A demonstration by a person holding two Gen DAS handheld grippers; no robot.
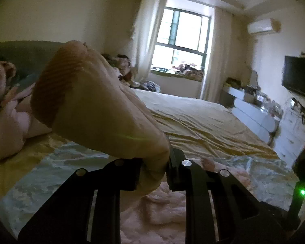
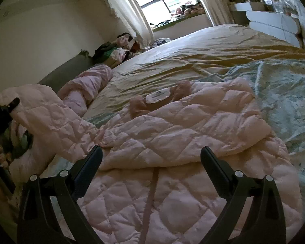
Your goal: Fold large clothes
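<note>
Left wrist view: raised sleeve end with brown ribbed cuff [image 1: 50,85] fills the near left, hiding the bed behind it and most of the dark green headboard [image 1: 24,55]. Pad contact of the left gripper [image 1: 152,174] is covered by bunched cloth. Black wall-mounted screen [image 1: 301,79] is cut by the right edge. Clutter on the white drawer unit [image 1: 256,111] is too blurred to identify.

Right wrist view: pale pink quilted jacket [image 2: 172,134] runs off the bottom edge. The white round label [image 2: 157,96] is illegible. The heap on the far window sill [image 2: 185,10] is indistinct.
</note>
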